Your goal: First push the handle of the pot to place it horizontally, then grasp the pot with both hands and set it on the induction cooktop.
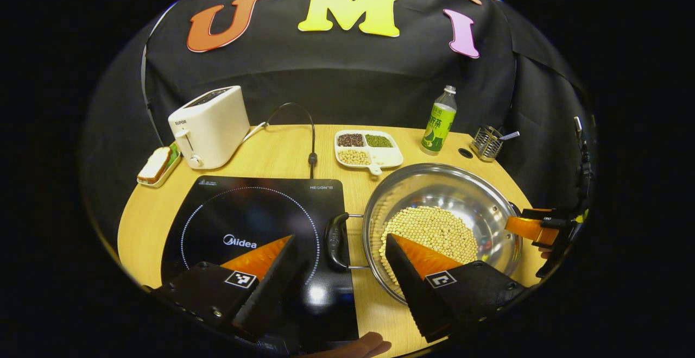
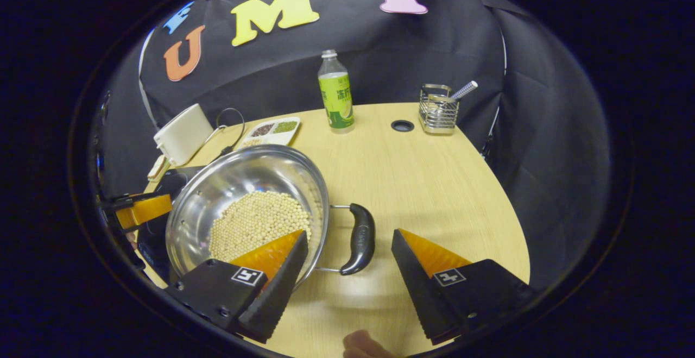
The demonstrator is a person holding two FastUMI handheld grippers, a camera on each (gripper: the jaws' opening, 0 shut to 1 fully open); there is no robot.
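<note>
My left gripper (image 1: 339, 271) hung spread around the pot's left handle (image 1: 336, 240), touching nothing; my right gripper (image 2: 347, 257) straddled the right handle (image 2: 359, 238) likewise. The soybean-filled pot (image 1: 442, 227) sat on the table (image 1: 282, 149) beside the Midea induction cooktop (image 1: 255, 227), behind it a Supor toaster (image 1: 209, 125), bean tray (image 1: 369, 149) and bottle (image 1: 440, 121).

Warm overhead light, glare on cooktop (image 1: 320, 294), fisheye-bent edges, sharp focus
</note>
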